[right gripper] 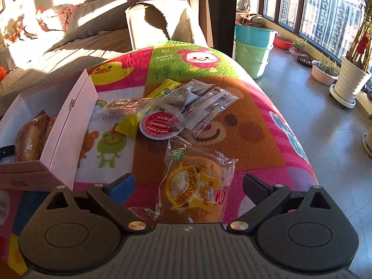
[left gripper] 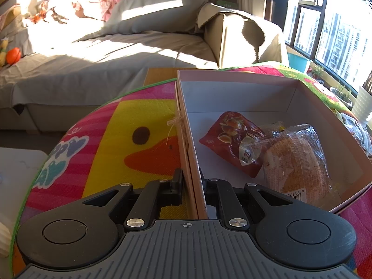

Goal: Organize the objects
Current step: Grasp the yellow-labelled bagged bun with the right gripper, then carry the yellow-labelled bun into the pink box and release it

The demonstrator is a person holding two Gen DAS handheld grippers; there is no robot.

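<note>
On the left, the left gripper is clamped on the near left wall of the pink box, one finger outside the wall and the other inside it. The box sits on a bright cartoon mat covering the table, over a yellow duck print. Inside the box lie a red snack packet and, just to its right and overlapping it, a clear-wrapped bread loaf that rests near the right wall. Behind the table a sofa under a grey cover catches strong sunlight.

In the right wrist view the same pink box stands at the left edge, the wrapped loaf visible inside it. To its right, loose on the mat, lies a heap of snacks: a yellow sachet, a round red-lidded cup, and several clear packets behind it. Nearer, the right gripper has its fingers spread wide on either side of a wrapped round bun with a yellow label; the pads do not press on the wrapper. Further right, teal buckets and potted plants stand on the floor by the windows.
</note>
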